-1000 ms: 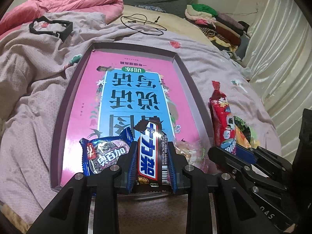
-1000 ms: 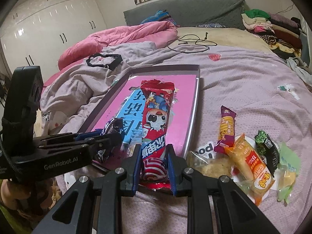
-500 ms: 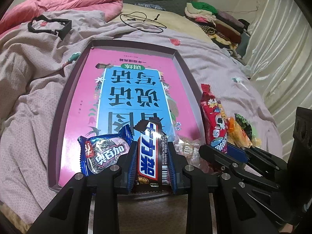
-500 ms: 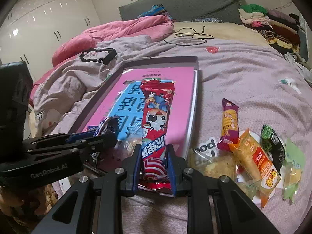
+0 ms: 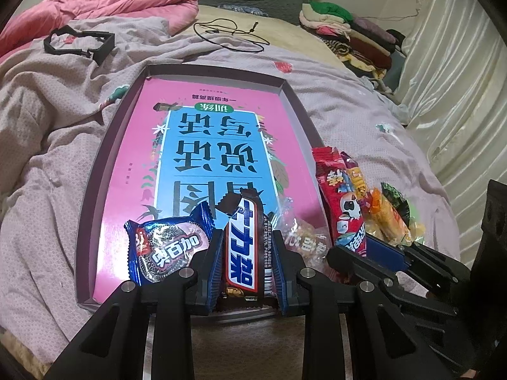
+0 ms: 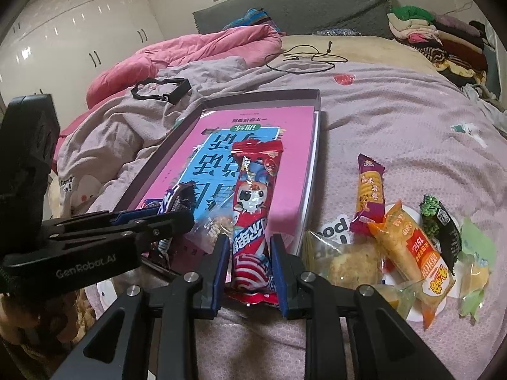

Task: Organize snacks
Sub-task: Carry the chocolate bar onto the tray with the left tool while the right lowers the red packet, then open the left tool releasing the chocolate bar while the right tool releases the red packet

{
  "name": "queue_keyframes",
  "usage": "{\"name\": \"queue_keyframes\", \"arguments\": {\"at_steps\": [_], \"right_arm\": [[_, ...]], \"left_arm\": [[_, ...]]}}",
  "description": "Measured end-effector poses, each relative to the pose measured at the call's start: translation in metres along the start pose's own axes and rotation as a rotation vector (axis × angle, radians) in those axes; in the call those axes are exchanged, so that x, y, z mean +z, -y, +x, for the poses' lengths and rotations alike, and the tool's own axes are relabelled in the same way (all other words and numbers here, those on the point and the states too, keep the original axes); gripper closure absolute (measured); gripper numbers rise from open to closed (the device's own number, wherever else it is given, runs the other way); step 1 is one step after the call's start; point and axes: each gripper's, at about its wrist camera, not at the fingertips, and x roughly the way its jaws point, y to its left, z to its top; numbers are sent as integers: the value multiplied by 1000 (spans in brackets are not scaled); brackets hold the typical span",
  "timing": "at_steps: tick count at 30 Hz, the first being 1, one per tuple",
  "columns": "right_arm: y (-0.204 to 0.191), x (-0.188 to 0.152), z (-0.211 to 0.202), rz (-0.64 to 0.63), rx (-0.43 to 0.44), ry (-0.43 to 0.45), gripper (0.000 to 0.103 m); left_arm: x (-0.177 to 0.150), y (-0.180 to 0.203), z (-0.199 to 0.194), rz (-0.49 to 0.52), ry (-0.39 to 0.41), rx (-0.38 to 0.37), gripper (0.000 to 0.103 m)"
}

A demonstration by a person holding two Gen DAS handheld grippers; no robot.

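Both grippers are clamped: the left gripper point(image 5: 247, 266) on a brown chocolate bar point(image 5: 245, 250) over the shallow purple box's point(image 5: 104, 164) near edge, the right gripper point(image 6: 248, 269) on a long red snack packet point(image 6: 253, 209), its jaws just easing open. Lower each flat inside the box before letting go.

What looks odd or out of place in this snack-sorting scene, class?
A pink book lies upside down to the camera inside the tray, an odd liner for snacks. The chocolate bar in the left tool has a torn top end. A black cable lies loose on the bed.
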Motion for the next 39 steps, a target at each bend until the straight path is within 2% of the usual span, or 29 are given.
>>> {"name": "queue_keyframes", "arguments": {"at_steps": [10, 14, 21, 27, 39], "right_arm": [[-6, -3, -12, -25, -8, 29, 71], [-4, -4, -15, -27, -36, 33, 71], [-1, -6, -17, -18, -18, 33, 71], [-14, -4, -13, -73, -17, 36, 71], [-23, 1, 2, -111, -7, 8, 70]], "left_arm": [[1, 0, 0, -3, 0, 0, 74], [1, 0, -1, -3, 1, 2, 74], [1, 0, -2, -4, 2, 3, 74], [1, 0, -3, -5, 1, 8, 74], [1, -1, -4, -13, 5, 12, 67]]}}
